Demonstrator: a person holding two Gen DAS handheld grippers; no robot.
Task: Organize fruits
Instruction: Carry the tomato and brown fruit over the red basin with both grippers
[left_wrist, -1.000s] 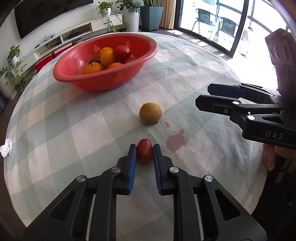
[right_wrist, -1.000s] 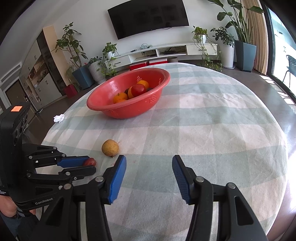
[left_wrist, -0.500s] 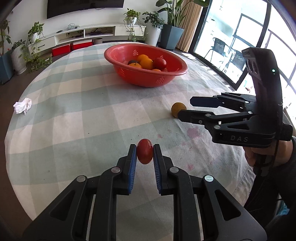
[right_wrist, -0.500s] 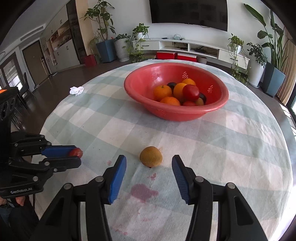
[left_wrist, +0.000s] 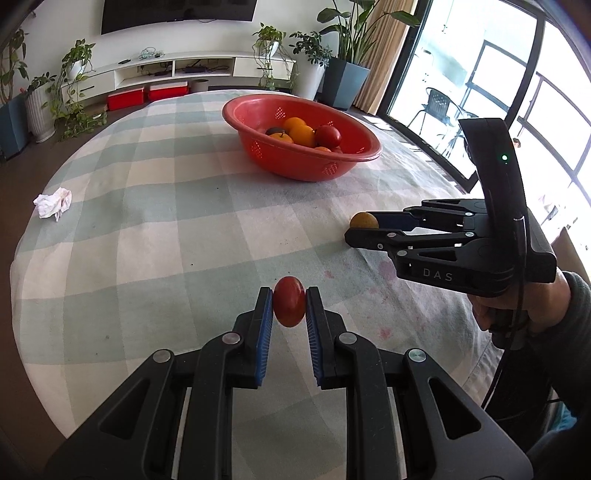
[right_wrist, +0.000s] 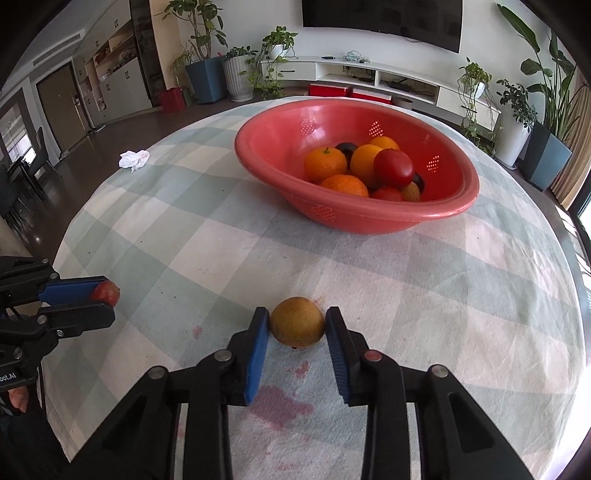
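Bright living room, big round table under a pale green-and-white checked tablecloth (right_wrist: 461, 280) with a few purplish stains near the front edge. The small round yellow-brown fruit (right_wrist: 297, 322) sits on the cloth between the blue pads of the right gripper (right_wrist: 297, 326), whose jaws have just been closing; both pads now look pressed to its sides, so I'd call it gripped. The left gripper (left_wrist: 289, 308) is clenched on a small glossy red oval fruit (left_wrist: 289, 306), held clear of the cloth.

Further back is the red plastic colander-style bowl (right_wrist: 458, 210), already holding oranges, red fruits and a couple of dark ones. A crumpled white tissue (right_wrist: 133, 159) lies at the far left edge, well out of the way.

My take on doing this bit well: lift the brown fruit straight up before swinging toward the bowl, since it's round and could roll out if dragged. Clear the rim, then release low over the pile so nothing bounces. Take turns at the bowl so the two grippers don't bump.
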